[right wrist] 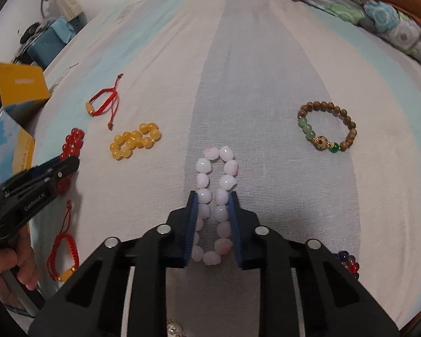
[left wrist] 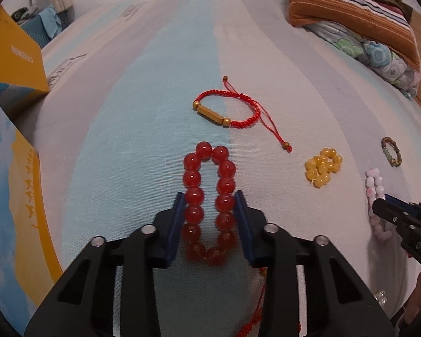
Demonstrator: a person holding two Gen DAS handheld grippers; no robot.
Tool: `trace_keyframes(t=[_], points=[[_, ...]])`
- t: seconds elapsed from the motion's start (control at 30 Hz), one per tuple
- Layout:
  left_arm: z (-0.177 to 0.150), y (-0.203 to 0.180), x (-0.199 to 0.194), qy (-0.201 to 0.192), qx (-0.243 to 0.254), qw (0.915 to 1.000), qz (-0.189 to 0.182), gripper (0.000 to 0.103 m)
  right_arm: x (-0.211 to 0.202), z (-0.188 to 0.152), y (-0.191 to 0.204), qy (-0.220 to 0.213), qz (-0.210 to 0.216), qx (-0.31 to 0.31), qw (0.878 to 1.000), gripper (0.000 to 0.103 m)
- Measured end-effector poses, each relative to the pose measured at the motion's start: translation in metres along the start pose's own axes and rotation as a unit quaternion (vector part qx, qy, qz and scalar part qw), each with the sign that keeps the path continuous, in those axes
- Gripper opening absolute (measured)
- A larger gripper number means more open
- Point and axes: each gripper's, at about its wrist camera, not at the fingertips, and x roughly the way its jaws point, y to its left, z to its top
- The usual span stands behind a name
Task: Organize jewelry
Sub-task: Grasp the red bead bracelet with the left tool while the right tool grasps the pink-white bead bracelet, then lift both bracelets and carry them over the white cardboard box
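A red glass-bead bracelet (left wrist: 195,178) lies on the striped bedsheet (left wrist: 126,140), squeezed into a long narrow loop. My left gripper (left wrist: 209,196) is shut on it, with both blue pads pressing its sides. A pink-white bead bracelet (right wrist: 203,165) is pinched into a narrow loop in the same way, and my right gripper (right wrist: 213,196) is shut on it. Each gripper also shows at the edge of the other view, the left gripper (right wrist: 70,165) on the red beads and the right gripper (left wrist: 379,203) on the pale beads.
Loose on the sheet lie a red cord bracelet with a gold tube (left wrist: 227,106), a yellow bead bracelet (left wrist: 322,167), a brown and green bead bracelet (right wrist: 327,125), a second red cord bracelet (right wrist: 64,252) and a dark multicolour bracelet (right wrist: 350,264). A yellow-blue box (left wrist: 14,61) stands left, folded bedding (left wrist: 350,8) far right.
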Motion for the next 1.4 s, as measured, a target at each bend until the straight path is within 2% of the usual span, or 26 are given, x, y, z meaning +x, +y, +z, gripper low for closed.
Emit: trace_keyframes(t=[0.17, 0.37, 0.6, 0.87, 1.4], points=[[-0.002, 0.0, -0.002, -0.005, 0.004, 1.0, -0.006, 0.027, -0.003, -0.001, 0.001, -0.007, 0.003, 0.0, 1.0, 0.01], [-0.001, 0.0, -0.007, -0.012, 0.0, 0.9999, -0.012, 0.025, -0.007, 0.0, -0.004, -0.014, -0.002, 0.01, 1.0, 0.01], [-0.001, 0.002, -0.014, -0.023, -0.001, 0.9997, -0.002, 0.013, -0.015, 0.0, -0.004, -0.026, 0.005, 0.012, 1.0, 0.01], [-0.001, 0.003, -0.013, -0.017, -0.004, 0.9998, -0.006, 0.013, -0.029, 0.001, -0.003, -0.05, 0.017, 0.012, 0.999, 0.01], [0.0, -0.004, -0.049, -0.05, 0.001, 0.9985, -0.025, 0.013, -0.053, 0.004, 0.001, -0.083, 0.032, 0.012, 0.996, 0.01]])
